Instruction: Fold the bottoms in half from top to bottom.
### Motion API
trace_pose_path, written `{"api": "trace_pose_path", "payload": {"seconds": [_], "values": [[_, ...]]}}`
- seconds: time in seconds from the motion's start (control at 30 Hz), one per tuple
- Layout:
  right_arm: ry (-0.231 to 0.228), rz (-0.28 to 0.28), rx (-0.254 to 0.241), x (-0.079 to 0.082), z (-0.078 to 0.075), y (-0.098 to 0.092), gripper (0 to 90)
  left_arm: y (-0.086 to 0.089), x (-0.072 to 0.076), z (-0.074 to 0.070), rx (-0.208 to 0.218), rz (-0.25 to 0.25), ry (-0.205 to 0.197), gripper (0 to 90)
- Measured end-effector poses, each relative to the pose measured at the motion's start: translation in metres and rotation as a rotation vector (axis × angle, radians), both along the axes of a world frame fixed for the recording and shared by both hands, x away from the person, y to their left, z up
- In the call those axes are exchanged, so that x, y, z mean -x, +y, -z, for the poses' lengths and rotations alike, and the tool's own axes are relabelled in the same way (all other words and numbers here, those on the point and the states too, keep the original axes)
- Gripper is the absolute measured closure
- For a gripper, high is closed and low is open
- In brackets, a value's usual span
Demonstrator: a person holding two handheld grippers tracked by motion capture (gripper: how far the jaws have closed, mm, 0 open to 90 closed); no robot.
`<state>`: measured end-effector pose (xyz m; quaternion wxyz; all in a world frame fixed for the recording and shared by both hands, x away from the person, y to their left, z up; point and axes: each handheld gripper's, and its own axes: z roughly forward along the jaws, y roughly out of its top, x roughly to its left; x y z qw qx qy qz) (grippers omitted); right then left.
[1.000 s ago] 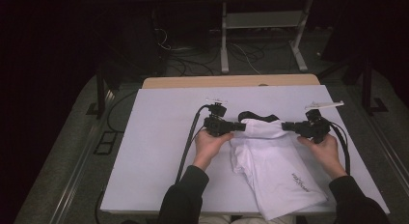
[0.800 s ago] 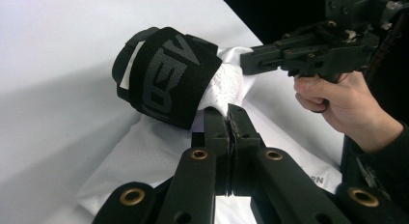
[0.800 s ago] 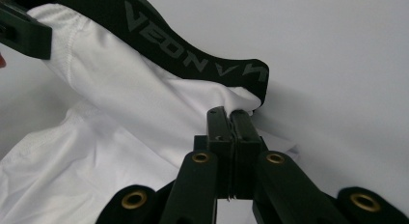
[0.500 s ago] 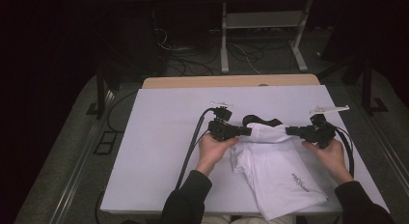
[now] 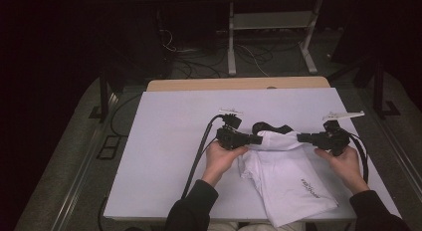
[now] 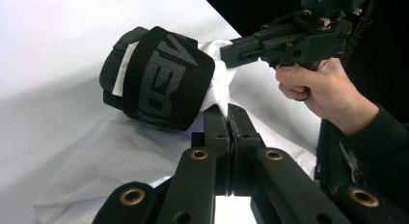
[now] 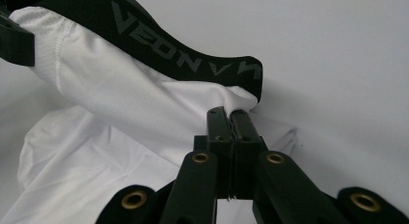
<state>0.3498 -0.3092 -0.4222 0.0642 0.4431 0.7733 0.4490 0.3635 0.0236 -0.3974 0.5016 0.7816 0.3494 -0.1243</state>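
High view shows a white table with a white garment lying on its right part, near the person. The garment is a pair of white mesh shorts with a black waistband, and the waistband is at the far end of the cloth, a little lifted from the table. The left gripper holds the left end of this top edge, and the right gripper holds the right end, so the two grippers point toward each other with the waistband stretched between them. Each gripper is carried by a hand; the left hand and the right hand come from the bottom of the picture in dark sleeves.

Left gripper view shows the jaws pressed together on a fold of the white cloth, just under the waistband (the band is rolled and has grey letters on it). Farther away in this view the right gripper also bites the cloth, with the person's hand behind it.

Right gripper view shows the same: the jaws are closed, and the white cloth is pinched between them just below the end of the black waistband. The rest of the shorts hangs down and rests on the table.
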Motion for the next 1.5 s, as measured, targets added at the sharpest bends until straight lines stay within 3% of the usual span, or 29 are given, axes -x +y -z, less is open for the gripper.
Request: {"api": "trace_pose_path", "payload": {"seconds": [0.27, 0.43, 0.7, 0.93, 1.5], "values": [[0.003, -0.007, -0.016, 0.01, -0.003, -0.006, 87.8, -0.004, 0.011, -0.005, 0.015, 0.038, 0.0, 87.3], [0.006, -0.016, -0.006, 0.017, -0.002, -0.009, 87.8, -0.008, 0.025, 0.002, 0.036, 0.081, -0.001, 87.4], [0.023, -0.021, -0.004, 0.027, 0.0, -0.012, 87.9, -0.011, 0.039, 0.012, 0.052, 0.103, 0.012, 87.4], [0.038, -0.042, 0.004, 0.035, 0.002, -0.013, 87.9, -0.015, 0.052, 0.018, 0.0, 0.145, -0.014, 87.4], [0.066, -0.088, -0.004, 0.06, 0.003, -0.017, 87.8, -0.01, 0.076, 0.036, 0.022, 0.17, 0.004, 87.3]]}}
